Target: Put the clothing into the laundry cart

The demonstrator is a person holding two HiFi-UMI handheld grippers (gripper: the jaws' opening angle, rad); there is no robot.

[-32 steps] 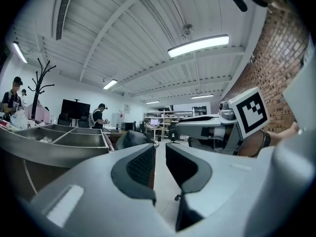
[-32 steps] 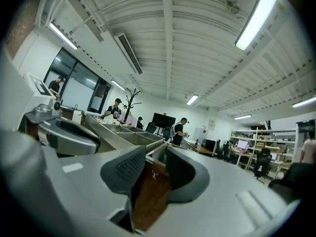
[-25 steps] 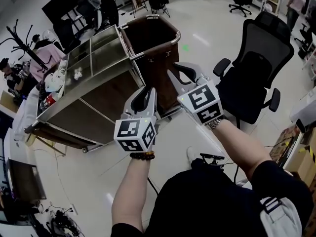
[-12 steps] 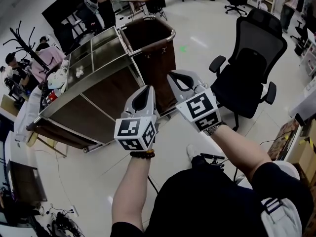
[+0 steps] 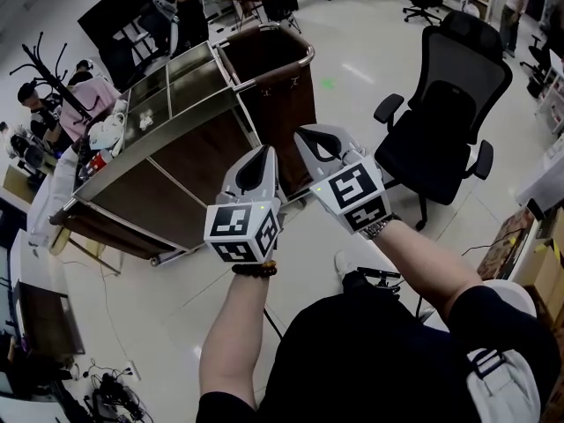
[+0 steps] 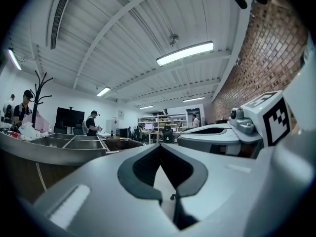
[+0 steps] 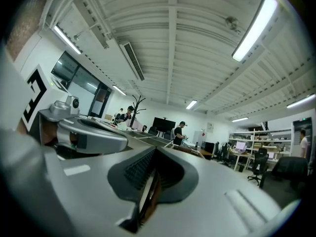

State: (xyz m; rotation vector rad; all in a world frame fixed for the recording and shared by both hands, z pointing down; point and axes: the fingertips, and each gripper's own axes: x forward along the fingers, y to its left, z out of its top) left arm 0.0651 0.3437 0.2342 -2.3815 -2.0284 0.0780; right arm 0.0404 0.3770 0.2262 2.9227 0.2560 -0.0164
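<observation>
Left gripper (image 5: pixel 257 167): smooth grey shell; jaws closed, nothing held.
Right gripper (image 5: pixel 322 145): jaws closed, nothing held.
Laundry cart (image 5: pixel 278 104): brown, boxy, metal-rimmed; base hidden.

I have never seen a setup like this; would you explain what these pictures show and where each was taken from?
A person holds a two-jaw gripper in each hand. The head view looks down from a camera on their head: the left gripper and right gripper point toward a cart, and a chair stands to its right. The other two pictures come from cameras riding on the grippers, looking along their jaws into the room. Both grippers are shut and hold nothing.
</observation>
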